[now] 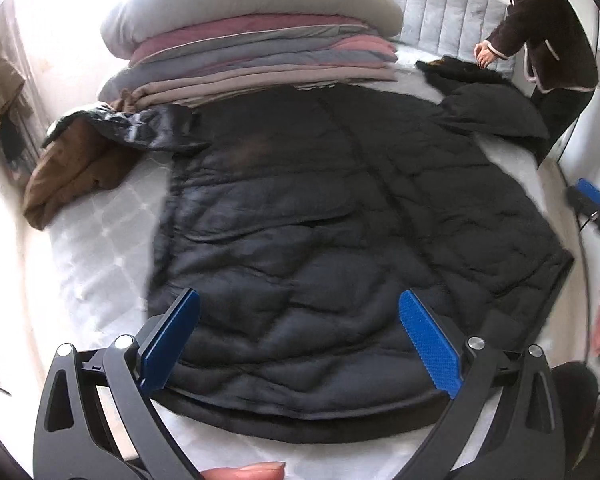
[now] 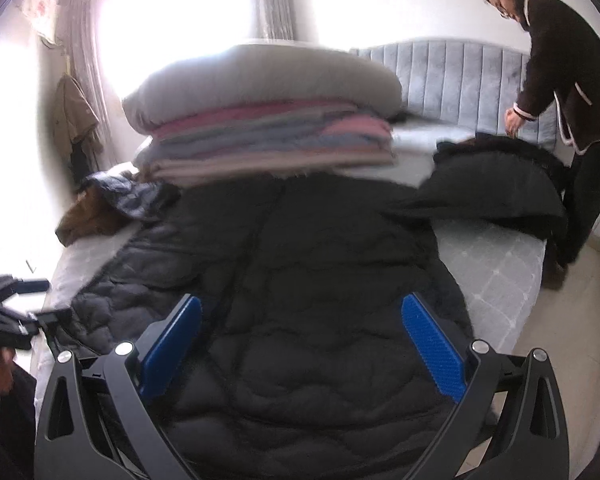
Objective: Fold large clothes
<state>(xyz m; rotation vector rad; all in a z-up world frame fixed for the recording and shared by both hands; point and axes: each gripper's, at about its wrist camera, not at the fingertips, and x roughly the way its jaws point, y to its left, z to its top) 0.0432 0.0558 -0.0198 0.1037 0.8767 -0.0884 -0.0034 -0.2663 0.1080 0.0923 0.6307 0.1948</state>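
A large black quilted coat [image 1: 320,240] lies spread flat on the white bed [image 1: 88,248]; it also fills the middle of the right wrist view [image 2: 300,300]. My left gripper [image 1: 300,340] is open, its blue pads wide apart above the coat's near hem, holding nothing. My right gripper [image 2: 302,348] is open too, hovering over the coat's lower part, empty. The right gripper shows at the right edge of the left wrist view [image 1: 596,204]; the left gripper shows at the left edge of the right wrist view [image 2: 8,316].
A tall stack of folded quilts [image 1: 260,48] sits at the far side of the bed. A brown garment [image 1: 72,172] lies at the far left. A person in dark clothes [image 2: 560,100] bends over another black garment [image 2: 492,184] by the grey headboard [image 2: 452,76].
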